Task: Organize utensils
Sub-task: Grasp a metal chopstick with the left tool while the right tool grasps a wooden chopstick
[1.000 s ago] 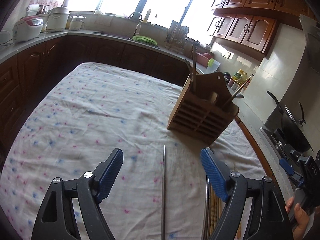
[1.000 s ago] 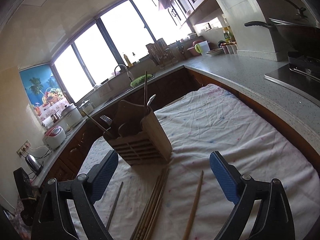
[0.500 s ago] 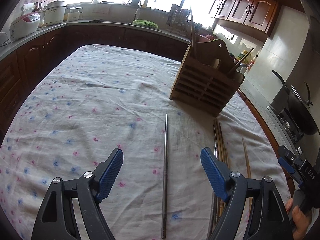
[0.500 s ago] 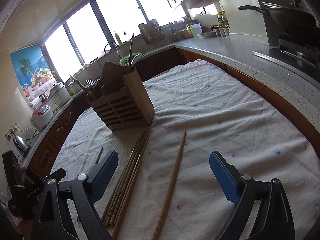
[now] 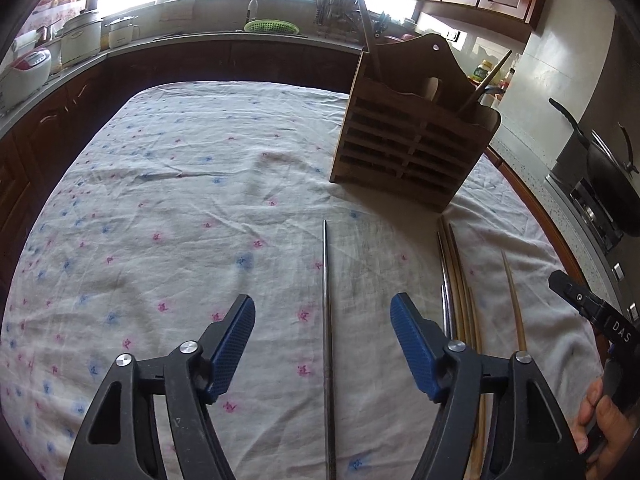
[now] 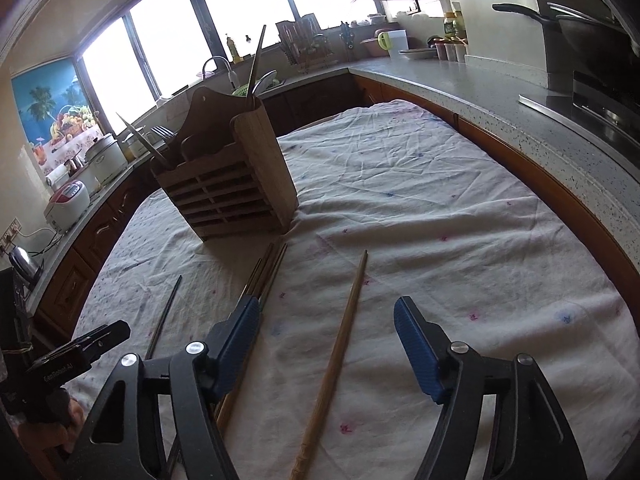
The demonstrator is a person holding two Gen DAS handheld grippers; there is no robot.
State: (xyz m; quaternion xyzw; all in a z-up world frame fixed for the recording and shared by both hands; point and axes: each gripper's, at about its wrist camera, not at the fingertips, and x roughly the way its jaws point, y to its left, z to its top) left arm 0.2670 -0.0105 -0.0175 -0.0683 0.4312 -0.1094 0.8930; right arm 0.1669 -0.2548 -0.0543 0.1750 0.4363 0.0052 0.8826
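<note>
A wooden utensil holder [image 5: 412,140] [image 6: 230,184] stands on the flowered tablecloth [image 5: 180,220] with a few utensils upright in it. A single metal chopstick [image 5: 327,320] [image 6: 164,316] lies between the fingers of my left gripper [image 5: 322,322], whose jaws are closing without touching it. A lone wooden chopstick [image 6: 340,344] [image 5: 514,304] lies between the fingers of my right gripper [image 6: 326,320], jaws also closing, pads clear of it. A bundle of several wooden and metal chopsticks [image 5: 458,280] [image 6: 262,276] lies between the two singles.
Kitchen counters [image 6: 460,80] wrap the table on three sides. A wok [image 5: 608,168] sits on the stove at the right, rice cookers [image 5: 28,68] at the left. The person's hand [image 5: 600,412] holds the right gripper's handle at the left wrist view's right edge.
Both grippers have sunk toward the cloth and tipped down, bringing the chopsticks closer. Both pairs of jaws have narrowed around their single chopsticks.
</note>
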